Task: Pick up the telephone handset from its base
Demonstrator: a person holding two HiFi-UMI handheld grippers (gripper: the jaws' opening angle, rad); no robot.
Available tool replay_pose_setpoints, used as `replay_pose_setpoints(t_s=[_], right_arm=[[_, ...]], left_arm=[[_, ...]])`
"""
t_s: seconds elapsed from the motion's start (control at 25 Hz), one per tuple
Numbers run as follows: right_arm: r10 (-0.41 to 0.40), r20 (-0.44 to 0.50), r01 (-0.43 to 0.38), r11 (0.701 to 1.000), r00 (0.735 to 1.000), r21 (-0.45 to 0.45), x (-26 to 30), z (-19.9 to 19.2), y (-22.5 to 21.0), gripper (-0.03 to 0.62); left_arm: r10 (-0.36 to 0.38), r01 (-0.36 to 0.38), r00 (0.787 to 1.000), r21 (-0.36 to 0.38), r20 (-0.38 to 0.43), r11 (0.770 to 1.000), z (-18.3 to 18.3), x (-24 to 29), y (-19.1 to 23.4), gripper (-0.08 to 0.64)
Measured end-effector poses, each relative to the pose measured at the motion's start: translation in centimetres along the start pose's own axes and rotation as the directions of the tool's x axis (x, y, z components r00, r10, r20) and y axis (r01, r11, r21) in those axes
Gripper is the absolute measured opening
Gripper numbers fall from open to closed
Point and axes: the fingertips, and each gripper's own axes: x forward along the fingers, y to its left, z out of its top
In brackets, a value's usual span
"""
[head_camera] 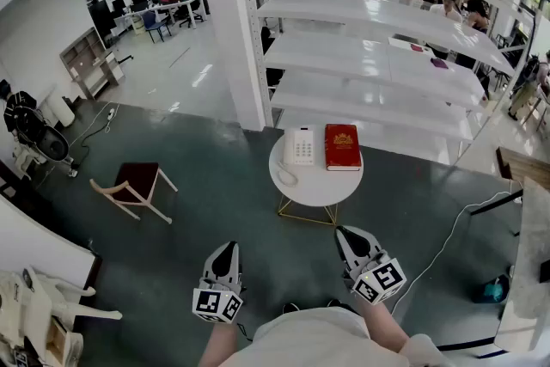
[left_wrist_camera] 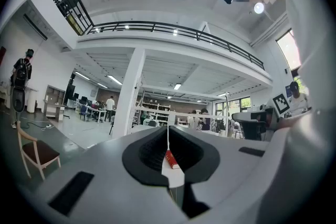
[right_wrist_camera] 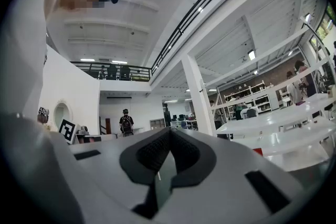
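The white telephone (head_camera: 300, 146) sits on a small round white table (head_camera: 314, 185), its handset lying on the base and its cord curling toward the table's near edge. A red book (head_camera: 342, 147) lies beside it on the right. Both grippers are held low and level, well short of the table. My left gripper (head_camera: 227, 248) is shut and empty; in the left gripper view the left gripper (left_wrist_camera: 168, 131) shows the red book (left_wrist_camera: 171, 160) through the slit under its jaws. My right gripper (head_camera: 345, 233), also seen as the right gripper (right_wrist_camera: 169, 131), is shut on nothing.
A wooden chair (head_camera: 136, 185) with a dark seat stands on the floor to the left. Behind the table rise a white pillar (head_camera: 230, 21) and long white shelves (head_camera: 378, 56). A cable (head_camera: 447, 245) trails across the floor at right. People stand at the far right.
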Motion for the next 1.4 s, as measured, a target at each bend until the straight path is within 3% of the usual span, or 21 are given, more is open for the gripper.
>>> replay_pose_setpoints(t_s=[1.04,1.24,1.4], right_arm=[[0.004,0.002,-0.004,0.997,1.000,-0.082,4.5,-0.6,2.9,0.008],[0.048,0.007,-0.046,0.990,0.999,-0.137,6.1,-0.4,4.2,0.008],[0.054,-0.014,-0.055,0.994,0.998,-0.099,7.7,-1.3,3.4,0.008]], left_arm=[[0.022,-0.022,1.000,-0.001,0.001,1.000,-0.2,-0.9,5.3,0.023],[0.041,-0.041,0.999,-0.002,0.002,0.999,-0.1,-1.1,6.8,0.023],[0.057,-0.057,0.998,-0.002,-0.005,0.998,0.1,-0.7,7.6,0.023]])
